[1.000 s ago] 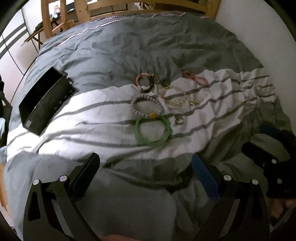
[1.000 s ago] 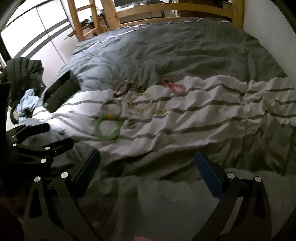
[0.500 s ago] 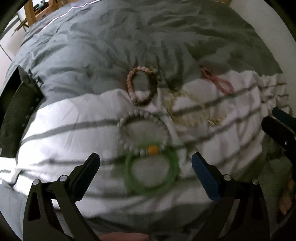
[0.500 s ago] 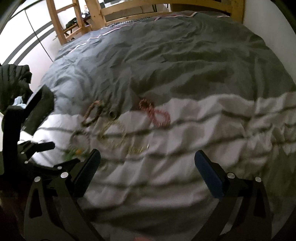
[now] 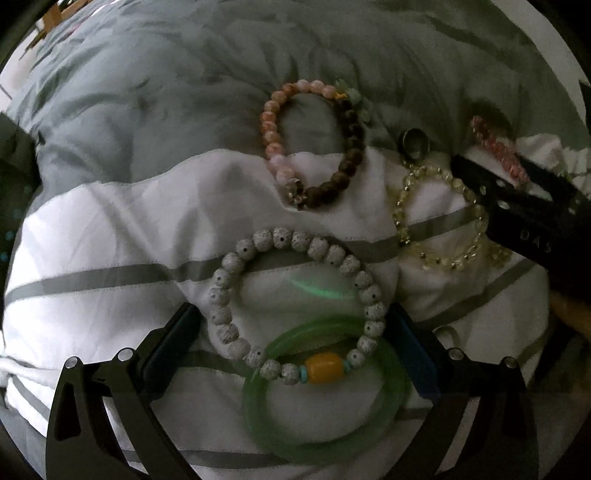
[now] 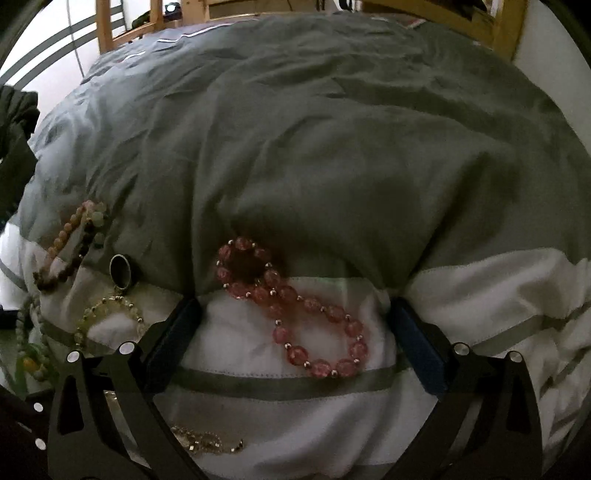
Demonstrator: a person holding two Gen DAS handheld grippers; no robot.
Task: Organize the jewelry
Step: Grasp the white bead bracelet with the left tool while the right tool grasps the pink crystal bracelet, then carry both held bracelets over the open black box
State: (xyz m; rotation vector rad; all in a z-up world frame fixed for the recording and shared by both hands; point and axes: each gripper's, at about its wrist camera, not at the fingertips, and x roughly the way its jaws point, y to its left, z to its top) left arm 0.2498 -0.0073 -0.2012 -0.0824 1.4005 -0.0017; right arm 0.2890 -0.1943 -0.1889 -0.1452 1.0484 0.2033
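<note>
Jewelry lies on a grey and white striped duvet (image 5: 110, 229). My left gripper (image 5: 291, 332) is open, its jaws on either side of a white bead bracelet (image 5: 229, 266) with an orange bead, which overlaps a green bangle (image 5: 391, 413). Beyond lie a pink and brown bead bracelet (image 5: 273, 122), a ring (image 5: 415, 142) and a pale yellow bead bracelet (image 5: 402, 206). My right gripper (image 6: 293, 332) is open, its jaws on either side of a twisted red bead bracelet (image 6: 291, 299). The right gripper's body also shows in the left wrist view (image 5: 524, 210).
A small gold chain (image 6: 203, 441) lies close under the right gripper. The ring (image 6: 120, 271) and pale yellow bracelet (image 6: 107, 310) lie left of it. A wooden bed frame (image 6: 495, 22) and a white wall stand behind the duvet. Dark clothing (image 6: 14, 122) lies at the left.
Both grippers have come down close to the duvet. The left now frames the white bracelet and green bangle; the right now frames the red bracelet. Both stay open.
</note>
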